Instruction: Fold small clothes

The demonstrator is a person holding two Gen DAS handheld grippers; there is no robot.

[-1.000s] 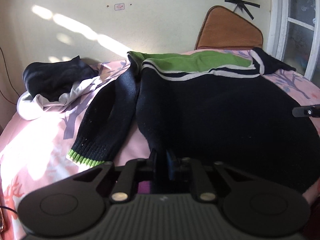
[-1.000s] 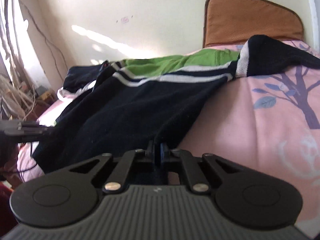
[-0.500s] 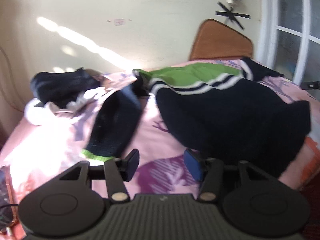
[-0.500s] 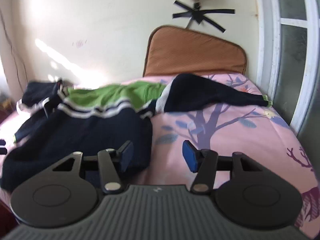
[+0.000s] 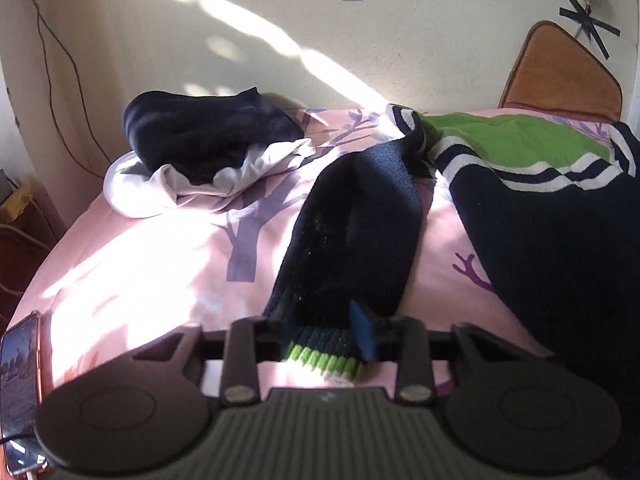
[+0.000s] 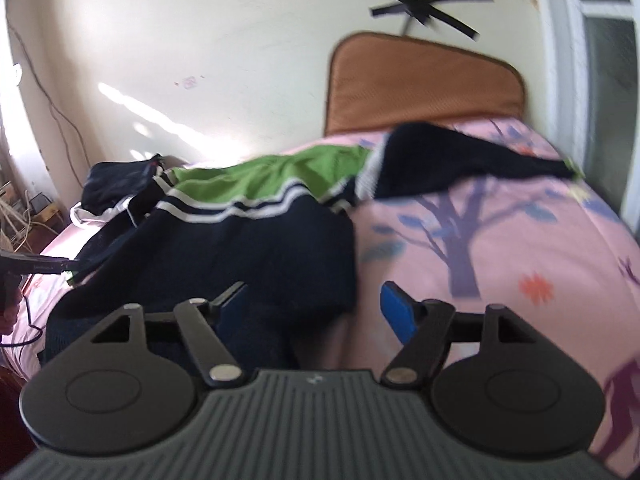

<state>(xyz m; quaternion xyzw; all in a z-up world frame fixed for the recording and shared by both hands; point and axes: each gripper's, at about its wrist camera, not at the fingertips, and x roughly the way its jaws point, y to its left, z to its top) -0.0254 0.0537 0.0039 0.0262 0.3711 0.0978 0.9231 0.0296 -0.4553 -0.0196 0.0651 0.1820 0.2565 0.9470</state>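
The left gripper (image 5: 326, 330) pointed down, pinching the sweater's sleeve cuff (image 5: 322, 354). The right gripper (image 6: 316, 306) was opening over the sweater's edge (image 6: 280, 264), squeezing nothing.

Your sweater (image 5: 560, 216) lies spread on the bed (image 5: 160, 264), its body on the right in the left wrist view. Its sleeve (image 5: 352, 232) runs from the shoulder toward you, left of the body, and the cuff (image 5: 320, 354) sits between the fingers of your left tool (image 5: 327, 334). Behind and to the left, a heap of clothes (image 5: 200, 152) rests near the wall (image 5: 280, 40). A phone (image 5: 18, 392) lies at the bed's near left edge. The other sleeve (image 6: 472, 164) stretches right, before the headboard cushion (image 6: 420, 88). Your right tool (image 6: 314, 306) stands over the sweater's near hem.
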